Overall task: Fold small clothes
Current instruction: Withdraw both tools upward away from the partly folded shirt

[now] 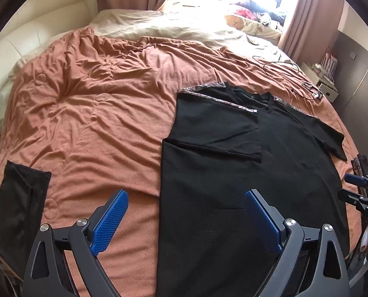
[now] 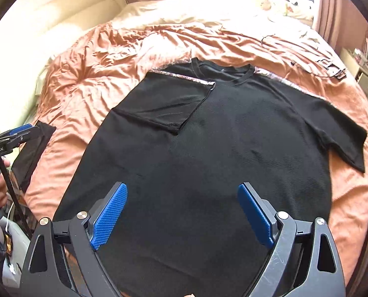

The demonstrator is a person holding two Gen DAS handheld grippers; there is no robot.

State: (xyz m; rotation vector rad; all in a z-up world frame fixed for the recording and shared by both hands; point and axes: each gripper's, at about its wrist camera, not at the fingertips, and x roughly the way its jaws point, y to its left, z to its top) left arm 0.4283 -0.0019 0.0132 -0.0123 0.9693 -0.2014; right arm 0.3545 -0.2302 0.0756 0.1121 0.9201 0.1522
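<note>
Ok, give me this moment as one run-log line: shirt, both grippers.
black shirt: flat on orange bedspread, one sleeve folded in, other out | left gripper: open, empty | right gripper: open, empty, above shirt

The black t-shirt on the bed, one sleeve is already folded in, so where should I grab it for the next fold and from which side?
Probably grip the black t-shirt at the spread sleeve, near its cuff, coming from the shirt's right edge with the right claw. That sleeve lies flat and sticks out over the orange blanket, while the other sleeve is already folded across the chest.
</note>
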